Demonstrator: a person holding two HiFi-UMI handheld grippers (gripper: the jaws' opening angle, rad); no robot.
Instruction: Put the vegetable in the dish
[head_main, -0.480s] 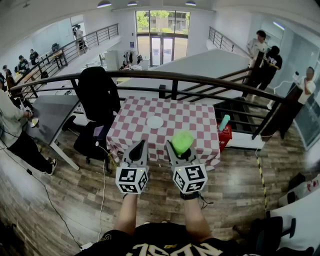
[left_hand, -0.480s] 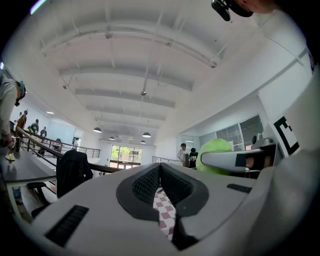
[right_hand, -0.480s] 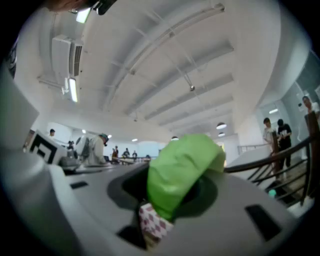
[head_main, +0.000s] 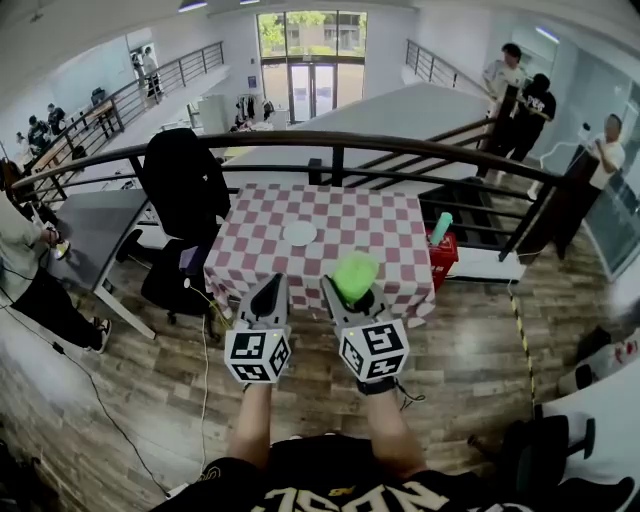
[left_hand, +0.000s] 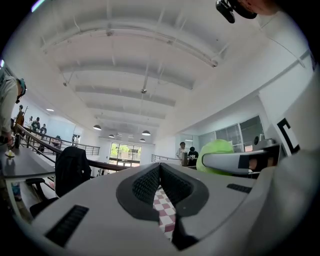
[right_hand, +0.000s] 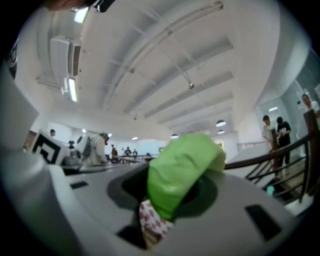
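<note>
My right gripper (head_main: 352, 284) is shut on a light green leafy vegetable (head_main: 354, 274), held up in front of the checkered table (head_main: 380, 235). In the right gripper view the vegetable (right_hand: 182, 172) fills the gap between the jaws. A small white dish (head_main: 299, 234) sits near the middle of the table, farther away than both grippers. My left gripper (head_main: 269, 294) is shut with nothing in it, level with the right one and just to its left. In the left gripper view its jaws (left_hand: 160, 186) meet, and the vegetable (left_hand: 216, 152) shows at the right.
A black office chair (head_main: 182, 195) with a dark jacket stands at the table's left. A dark railing (head_main: 400, 150) runs behind the table. A red box with a teal bottle (head_main: 441, 240) sits at the table's right. A grey desk (head_main: 95, 225) is at the left; people stand around.
Both grippers and the table sit slightly higher and more to the left in the head view; the table looks a little nearer. The right gripper still holds the vegetable.
</note>
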